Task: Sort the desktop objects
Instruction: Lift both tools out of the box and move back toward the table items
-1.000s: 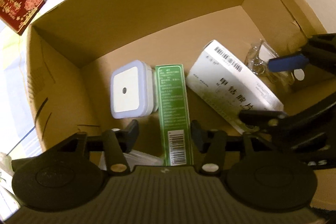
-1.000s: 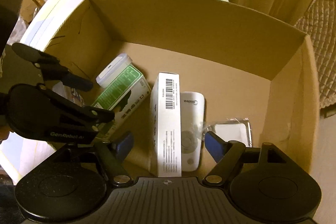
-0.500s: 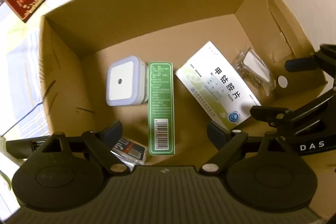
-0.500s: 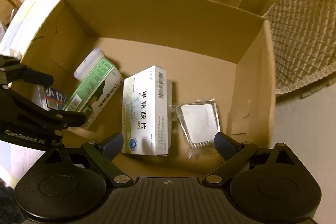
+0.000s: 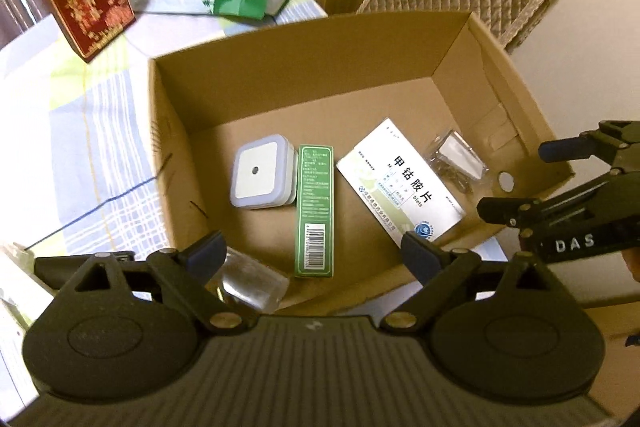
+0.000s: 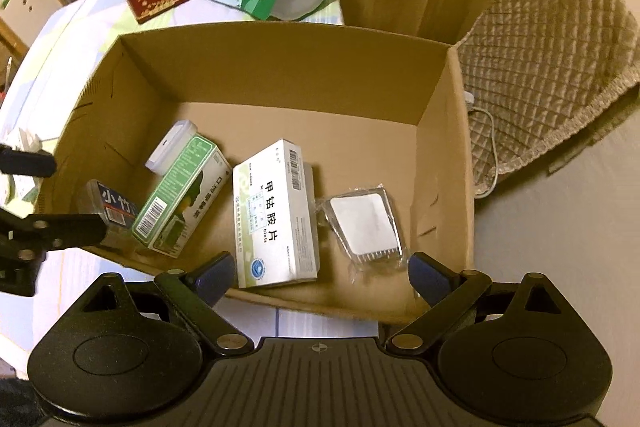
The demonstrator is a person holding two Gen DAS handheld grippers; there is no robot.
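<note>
Jaws of the left gripper (image 5: 313, 251) are opening, right gripper (image 6: 321, 271) wide, both empty; the cardboard box (image 6: 444, 155) should be cleared straight upward.

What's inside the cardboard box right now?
Inside the cardboard box: a white medicine box, a green carton, a square night light, a clear packet and a small labelled clear case. Anything beneath them is hidden.
</note>
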